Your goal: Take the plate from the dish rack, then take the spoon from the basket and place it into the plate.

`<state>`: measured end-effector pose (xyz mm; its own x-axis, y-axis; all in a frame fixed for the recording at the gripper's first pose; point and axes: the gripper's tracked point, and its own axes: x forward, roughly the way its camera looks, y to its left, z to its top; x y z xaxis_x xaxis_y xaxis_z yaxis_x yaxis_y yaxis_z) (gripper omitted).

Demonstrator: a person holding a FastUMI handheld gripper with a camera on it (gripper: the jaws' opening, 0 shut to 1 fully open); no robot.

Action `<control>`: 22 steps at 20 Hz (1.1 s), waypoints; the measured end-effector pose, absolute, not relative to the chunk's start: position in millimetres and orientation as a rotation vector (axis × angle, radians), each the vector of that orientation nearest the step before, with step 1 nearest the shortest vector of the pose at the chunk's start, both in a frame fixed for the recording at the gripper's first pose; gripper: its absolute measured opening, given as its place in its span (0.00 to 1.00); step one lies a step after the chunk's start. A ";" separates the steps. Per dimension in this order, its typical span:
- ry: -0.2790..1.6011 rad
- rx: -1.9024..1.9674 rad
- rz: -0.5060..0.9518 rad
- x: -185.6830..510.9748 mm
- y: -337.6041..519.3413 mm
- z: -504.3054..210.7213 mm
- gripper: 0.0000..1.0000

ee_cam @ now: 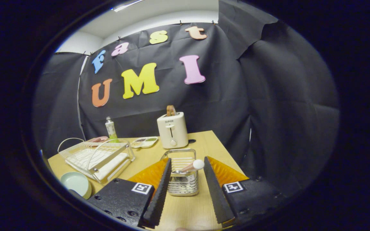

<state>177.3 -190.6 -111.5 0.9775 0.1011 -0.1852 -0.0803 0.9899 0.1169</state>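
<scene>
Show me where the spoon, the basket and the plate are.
spoon (194,166), gripper view, on its handle, between the open fingers.
basket (183,185), gripper view, on its front wall.
plate (75,183), gripper view, on its inside, beside the dish rack.

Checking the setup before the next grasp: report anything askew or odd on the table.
Nothing stands out. The spoon leans in the basket between the open gripper fingers; the plate lies flat beside the dish rack.

Shiny wire-metal basket (182,179), glossy plate (77,183), smooth pale wooden table (204,141), perhaps plastic spoon (193,166).
</scene>
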 end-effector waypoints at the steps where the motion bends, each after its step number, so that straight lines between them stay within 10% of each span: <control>1: 0.198 0.107 0.101 179.2 -187.9 -111.4 0.63; 10: 0.232 0.152 0.132 181.2 -180.8 -99.4 0.17; 22: 0.128 0.076 0.139 95.4 -153.4 15.0 0.09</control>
